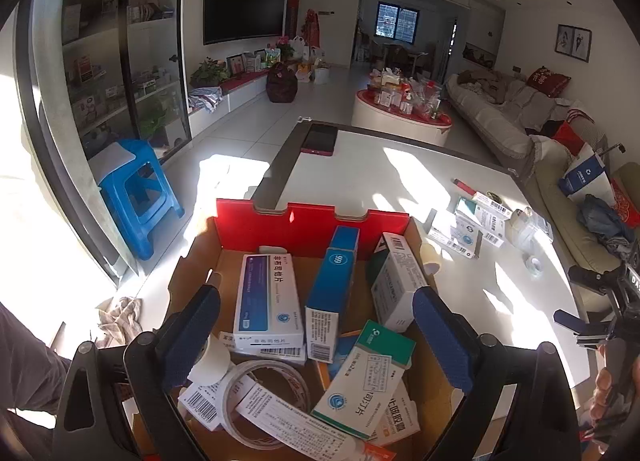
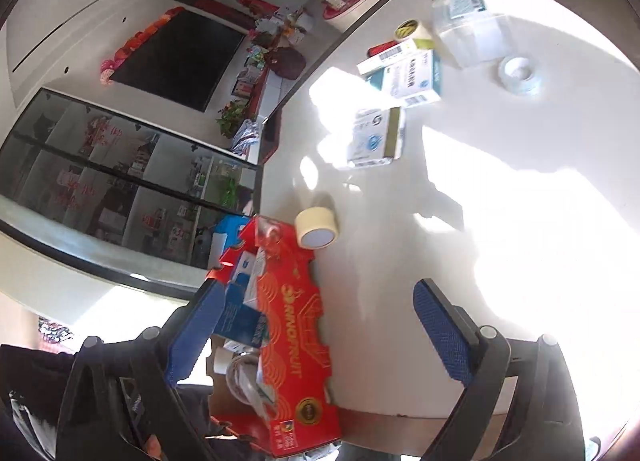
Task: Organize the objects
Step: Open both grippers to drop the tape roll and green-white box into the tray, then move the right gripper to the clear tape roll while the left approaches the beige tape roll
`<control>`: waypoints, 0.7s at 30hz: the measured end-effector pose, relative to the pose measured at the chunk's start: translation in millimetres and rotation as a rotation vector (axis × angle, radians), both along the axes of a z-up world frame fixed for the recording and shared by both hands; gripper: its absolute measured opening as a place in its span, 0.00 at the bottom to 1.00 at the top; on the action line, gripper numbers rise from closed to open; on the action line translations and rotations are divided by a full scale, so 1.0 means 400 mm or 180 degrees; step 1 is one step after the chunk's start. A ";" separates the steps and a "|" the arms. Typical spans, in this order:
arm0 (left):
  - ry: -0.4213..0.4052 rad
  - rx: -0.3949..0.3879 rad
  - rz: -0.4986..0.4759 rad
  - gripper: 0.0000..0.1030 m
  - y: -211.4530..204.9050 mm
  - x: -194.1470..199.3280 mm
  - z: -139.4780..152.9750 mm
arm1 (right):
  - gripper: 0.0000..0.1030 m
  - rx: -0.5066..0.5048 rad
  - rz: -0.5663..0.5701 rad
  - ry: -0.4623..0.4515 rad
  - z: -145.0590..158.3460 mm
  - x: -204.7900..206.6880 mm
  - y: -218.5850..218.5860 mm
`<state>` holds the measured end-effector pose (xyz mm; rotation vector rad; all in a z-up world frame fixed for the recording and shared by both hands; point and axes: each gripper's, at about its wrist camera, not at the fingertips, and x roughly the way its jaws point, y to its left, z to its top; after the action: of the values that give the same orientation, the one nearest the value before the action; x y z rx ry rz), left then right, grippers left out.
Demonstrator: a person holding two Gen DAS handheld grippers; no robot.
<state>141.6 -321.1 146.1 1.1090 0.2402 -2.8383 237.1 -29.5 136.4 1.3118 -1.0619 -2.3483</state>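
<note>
A red cardboard box (image 1: 312,227) sits at the near left of the white table (image 1: 400,181). It holds several medicine boxes, among them a blue one (image 1: 332,281) and a green-and-white one (image 1: 362,377), and a clear tape roll (image 1: 264,401). My left gripper (image 1: 316,337) hovers open and empty over the box. My right gripper (image 2: 316,333) is open and empty above the table beside the box (image 2: 292,337). Loose medicine boxes (image 2: 404,77) and a beige tape roll (image 2: 316,229) lie on the table.
A clear tape roll (image 2: 520,75), a clear plastic container (image 2: 472,33), a red lighter (image 1: 464,186) and a phone (image 1: 320,139) lie on the table. A blue stool (image 1: 136,197) stands on the floor at left. A sofa (image 1: 520,117) runs along the right.
</note>
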 end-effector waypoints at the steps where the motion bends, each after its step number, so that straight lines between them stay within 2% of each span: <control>1: -0.0003 0.0051 -0.0109 0.98 0.028 -0.017 0.011 | 0.92 0.0171 -0.0099 -0.0020 -0.014 -0.013 0.042; 4: -0.0032 0.0220 -0.0485 0.99 0.140 -0.089 0.030 | 0.92 0.0563 -0.0295 -0.0098 -0.044 -0.066 0.125; 7: -0.0137 0.0447 -0.0806 0.99 0.260 -0.177 0.034 | 0.92 0.0845 -0.0324 -0.0137 -0.074 -0.138 0.163; 10: -0.0258 0.0703 -0.0937 0.99 0.356 -0.270 0.022 | 0.92 0.1305 -0.0270 -0.0148 -0.104 -0.214 0.174; 12: -0.0365 0.0771 -0.0878 0.99 0.399 -0.329 0.003 | 0.92 0.1583 -0.0254 -0.0161 -0.127 -0.255 0.171; 17: -0.0786 0.1027 -0.0548 0.99 0.433 -0.463 -0.084 | 0.92 0.1800 -0.0158 -0.0232 -0.173 -0.336 0.162; 21: -0.1068 0.0996 -0.0229 0.99 0.428 -0.534 -0.159 | 0.88 0.1991 -0.0046 -0.0277 -0.195 -0.369 0.148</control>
<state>-72.0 -149.9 82.5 1.6592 0.6437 -2.6733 89.3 29.6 58.3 1.6071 -0.3455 -2.7738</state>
